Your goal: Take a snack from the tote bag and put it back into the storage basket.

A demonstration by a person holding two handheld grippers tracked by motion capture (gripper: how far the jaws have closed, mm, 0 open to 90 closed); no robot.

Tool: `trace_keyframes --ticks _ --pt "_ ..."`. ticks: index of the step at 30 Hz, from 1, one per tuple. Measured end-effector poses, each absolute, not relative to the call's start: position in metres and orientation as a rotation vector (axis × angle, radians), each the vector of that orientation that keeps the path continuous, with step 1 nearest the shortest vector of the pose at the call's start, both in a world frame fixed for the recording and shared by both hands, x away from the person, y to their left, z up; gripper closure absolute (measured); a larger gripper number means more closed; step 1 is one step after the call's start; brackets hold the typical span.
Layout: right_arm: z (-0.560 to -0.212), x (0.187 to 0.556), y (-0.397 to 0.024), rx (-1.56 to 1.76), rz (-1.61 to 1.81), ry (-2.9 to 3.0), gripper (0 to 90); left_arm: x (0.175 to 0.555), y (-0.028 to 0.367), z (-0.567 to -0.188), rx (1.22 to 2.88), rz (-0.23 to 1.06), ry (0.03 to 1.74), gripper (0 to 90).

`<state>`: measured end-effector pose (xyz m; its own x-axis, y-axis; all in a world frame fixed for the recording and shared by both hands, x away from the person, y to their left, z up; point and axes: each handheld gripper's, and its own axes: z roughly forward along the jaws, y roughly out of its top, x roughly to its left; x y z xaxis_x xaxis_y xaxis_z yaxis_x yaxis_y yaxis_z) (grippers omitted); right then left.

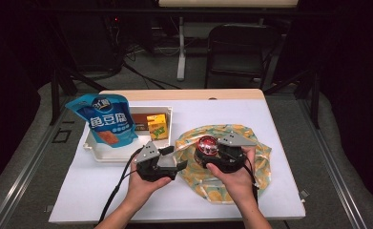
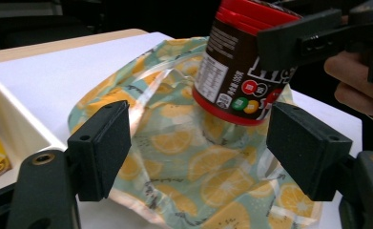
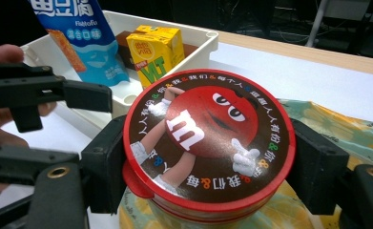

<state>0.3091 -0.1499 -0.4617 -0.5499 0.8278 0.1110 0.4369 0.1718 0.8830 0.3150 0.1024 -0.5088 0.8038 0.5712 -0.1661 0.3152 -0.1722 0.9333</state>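
A round candy can (image 1: 207, 145) with a red lid and a cartoon figure on top (image 3: 208, 138) hangs tilted just above a lemon-print bag (image 1: 236, 167). My right gripper (image 1: 218, 153) is shut on the can, its black jaws pressing the sides (image 3: 207, 160). From the left gripper view the can's brown side (image 2: 236, 71) shows above the crumpled bag (image 2: 174, 143). My left gripper (image 1: 173, 161) stands open at the bag's left edge; its jaws (image 2: 198, 138) are wide apart with nothing pressed between them.
A white tray (image 1: 122, 155) at the left holds a blue snack pouch (image 1: 108, 121), a yellow drink carton (image 1: 157, 126) and a brown pack behind it. White cloth covers the table (image 1: 279, 119). A dark chair (image 1: 236, 50) stands beyond the far edge.
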Motion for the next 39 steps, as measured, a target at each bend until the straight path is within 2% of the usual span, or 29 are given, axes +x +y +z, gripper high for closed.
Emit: trace_keyframes --ticks 23,37,39 --pt "-0.456 0.297 -0.126 1.122 1.375 2.115 25.6 0.307 0.079 -0.513 1.828 0.272 0.603 19.1" --pt "-0.458 0.293 -0.113 1.1 1.374 2.149 25.6 0.309 0.079 -0.511 1.83 0.242 0.571 20.8" --pt "-0.459 0.293 -0.111 1.095 1.372 2.153 25.6 0.307 0.076 -0.511 1.827 0.28 0.59 21.0"
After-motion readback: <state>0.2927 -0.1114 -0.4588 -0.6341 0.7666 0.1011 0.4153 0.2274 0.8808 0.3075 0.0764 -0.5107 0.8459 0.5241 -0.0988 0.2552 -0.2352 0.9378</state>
